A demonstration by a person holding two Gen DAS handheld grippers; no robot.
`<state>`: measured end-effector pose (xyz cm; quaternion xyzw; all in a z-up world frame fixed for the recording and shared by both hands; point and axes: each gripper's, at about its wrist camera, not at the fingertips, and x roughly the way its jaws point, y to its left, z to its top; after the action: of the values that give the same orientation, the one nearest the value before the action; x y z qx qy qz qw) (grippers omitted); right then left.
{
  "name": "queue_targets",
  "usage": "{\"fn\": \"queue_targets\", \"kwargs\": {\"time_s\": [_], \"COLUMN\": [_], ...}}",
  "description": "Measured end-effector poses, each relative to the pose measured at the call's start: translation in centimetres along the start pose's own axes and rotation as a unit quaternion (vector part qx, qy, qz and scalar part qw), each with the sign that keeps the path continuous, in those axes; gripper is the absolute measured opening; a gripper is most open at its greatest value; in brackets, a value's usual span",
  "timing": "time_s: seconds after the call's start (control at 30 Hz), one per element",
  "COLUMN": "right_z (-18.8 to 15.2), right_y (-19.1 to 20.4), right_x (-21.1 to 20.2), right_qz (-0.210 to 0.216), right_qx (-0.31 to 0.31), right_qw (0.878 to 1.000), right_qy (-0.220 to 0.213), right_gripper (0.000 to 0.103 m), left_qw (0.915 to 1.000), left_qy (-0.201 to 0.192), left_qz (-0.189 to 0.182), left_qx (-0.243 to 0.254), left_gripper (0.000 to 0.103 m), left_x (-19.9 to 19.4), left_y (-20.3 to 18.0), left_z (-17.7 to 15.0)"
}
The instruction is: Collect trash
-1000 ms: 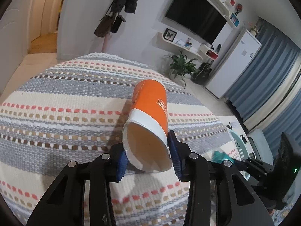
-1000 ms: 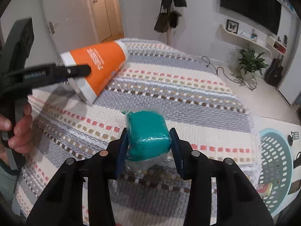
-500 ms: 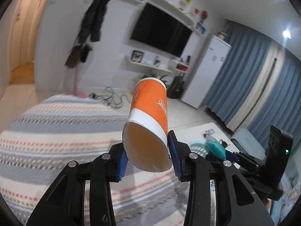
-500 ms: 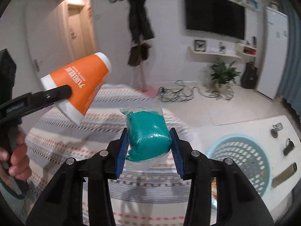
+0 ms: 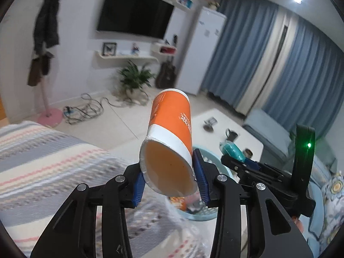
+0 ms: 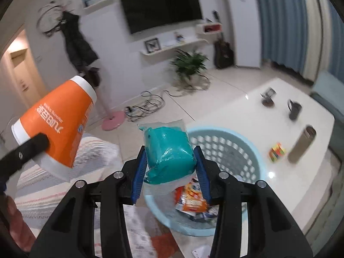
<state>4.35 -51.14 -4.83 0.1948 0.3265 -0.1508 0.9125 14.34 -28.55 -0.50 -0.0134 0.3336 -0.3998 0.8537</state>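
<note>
My left gripper (image 5: 168, 176) holds an orange paper cup (image 5: 169, 118) by its white rim, mouth toward the camera; its jaws are opening slightly while the blue pads still touch the cup. My right gripper (image 6: 169, 172) is shut on a teal packet in clear wrap (image 6: 168, 148). Both are in the air near the edge of the striped bed cover (image 5: 43, 161). Just beyond and below the right gripper stands a light blue basket (image 6: 228, 137) with wrappers inside. The cup (image 6: 62, 118) also appears at the left of the right wrist view.
The basket stands on a white low table (image 6: 301, 182), which also carries two dark mugs, a metal bottle (image 6: 302, 146) and a coloured cube. Cables (image 6: 146, 105), a pink coat-stand base (image 6: 112, 119) and a potted plant (image 6: 189, 64) are on the floor beyond.
Both grippers have swung from above the bed toward the basket and table while rolling, each keeping its item. The basket now lies right under the teal packet.
</note>
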Motion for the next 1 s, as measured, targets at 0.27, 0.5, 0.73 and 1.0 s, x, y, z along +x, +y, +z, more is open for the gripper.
{"fn": "queue_targets", "kwargs": {"time_s": [0.27, 0.5, 0.73, 1.0], "right_z": [-1.9, -2.5, -3.0, -2.8], "right_y": [-4.7, -6.1, -6.8, -4.1], "right_x": [3.9, 5.1, 4.3, 0.5], "right_qz": [-0.027, -0.034, -0.035, -0.030], "right_qx": [0.047, 0.065, 0.077, 0.050], "right_qw": [0.997, 0.994, 0.993, 0.996], "right_qy": [0.057, 0.079, 0.083, 0.062], "right_gripper": [0.045, 0.058, 0.060, 0.062], "left_qw": [0.9981, 0.9969, 0.9971, 0.9992], "left_qy": [0.058, 0.073, 0.071, 0.030], "left_qz": [-0.020, -0.029, -0.027, -0.020], "left_qx": [0.009, 0.002, -0.006, -0.019], "left_gripper": [0.042, 0.052, 0.061, 0.077], "left_x": [6.2, 7.9, 6.9, 2.3], "left_y": [-1.7, -2.4, -1.9, -1.3], "left_z": [-1.5, -1.6, -2.6, -2.8]}}
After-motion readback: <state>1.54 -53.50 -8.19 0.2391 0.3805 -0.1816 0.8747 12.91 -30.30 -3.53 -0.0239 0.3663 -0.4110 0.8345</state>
